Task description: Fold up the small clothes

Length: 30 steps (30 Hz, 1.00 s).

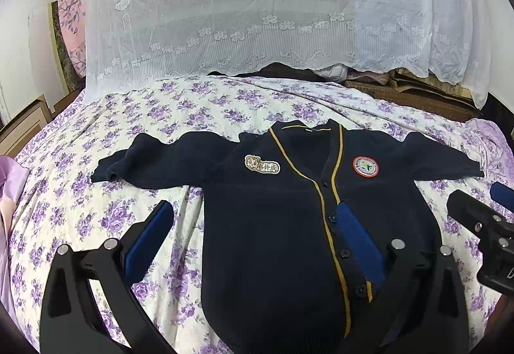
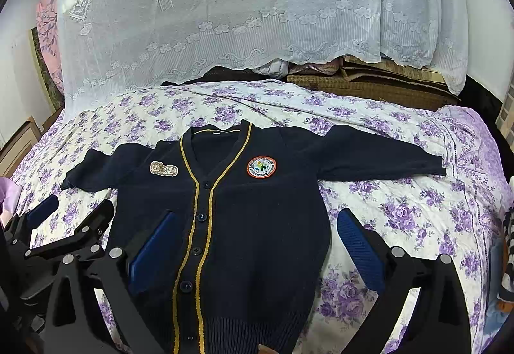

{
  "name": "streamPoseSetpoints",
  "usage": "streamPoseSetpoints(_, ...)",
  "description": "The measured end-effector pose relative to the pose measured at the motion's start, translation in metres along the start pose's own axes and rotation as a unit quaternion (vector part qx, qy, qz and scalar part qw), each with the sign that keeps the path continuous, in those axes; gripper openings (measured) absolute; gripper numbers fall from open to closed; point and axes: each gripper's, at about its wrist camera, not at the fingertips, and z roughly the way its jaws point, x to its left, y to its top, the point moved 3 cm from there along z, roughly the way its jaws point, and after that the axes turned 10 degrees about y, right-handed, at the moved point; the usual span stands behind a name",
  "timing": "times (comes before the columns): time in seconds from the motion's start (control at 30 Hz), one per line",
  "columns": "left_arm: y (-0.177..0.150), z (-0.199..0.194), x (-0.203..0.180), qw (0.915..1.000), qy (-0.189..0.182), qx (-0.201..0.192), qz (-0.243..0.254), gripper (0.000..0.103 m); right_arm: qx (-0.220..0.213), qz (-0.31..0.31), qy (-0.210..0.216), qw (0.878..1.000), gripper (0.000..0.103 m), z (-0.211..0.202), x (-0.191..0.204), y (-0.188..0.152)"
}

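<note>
Hovering with its fingers spread wide, the left gripper [image 1: 253,222] hangs over the lower left half of the navy cardigan [image 1: 289,225], holding nothing. Beside it, the right gripper [image 2: 257,232] is equally wide and empty above the cardigan's lower right half. That garment lies flat, front up and buttoned, sleeves outstretched, on the purple-flowered bedspread [image 1: 96,193], before a white lace curtain [image 1: 257,17].

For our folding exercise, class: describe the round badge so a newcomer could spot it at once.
Find the floral bedspread, then the navy cardigan spread on it. The round badge sits right of the yellow-trimmed button placket; unlike the pale oblong patch, it is circular with an orange-red rim.
</note>
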Motion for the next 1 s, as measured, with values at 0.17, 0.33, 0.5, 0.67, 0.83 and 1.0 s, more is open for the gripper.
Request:
streamPoseSetpoints(0.17, -0.0016, 0.001, -0.0006, 1.0, -0.001, 0.002, 0.0, 0.099, -0.001, 0.0, 0.0, 1.0, 0.1, -0.0001, 0.0002, -0.0001)
streamPoseSetpoints(0.33, -0.0027, 0.0018, -0.0005, 1.0, -0.001, 0.004, 0.0, 0.099, 0.0, 0.0, 0.0, 1.0, 0.1, -0.0002, 0.0001, -0.0001)
streamPoseSetpoints(0.5, -0.0031, 0.0024, -0.0007, 1.0, -0.001, 0.005, 0.0, 0.099, -0.001, 0.0, 0.0, 1.0, 0.1, -0.0002, -0.0002, -0.0003)
streamPoseSetpoints(0.67, -0.004, 0.0035, -0.0014, 1.0, -0.001, 0.009, -0.001, 0.099, -0.001, 0.001, 0.001, 1.0, 0.1, -0.0006, -0.0007, 0.0001)
streamPoseSetpoints(0.83, -0.0036, 0.0042, -0.0024, 0.9999, -0.001, 0.011, 0.0, 0.099, -0.002, 0.002, 0.001, 1.0, 0.1, -0.0012, -0.0001, 0.0001)
streamPoseSetpoints(1.0, -0.0032, 0.0042, -0.0027, 0.9999, -0.001, 0.011, 0.0, 0.099, -0.002, 0.002, 0.001, 1.0, 0.1, -0.001, -0.0005, 0.0)
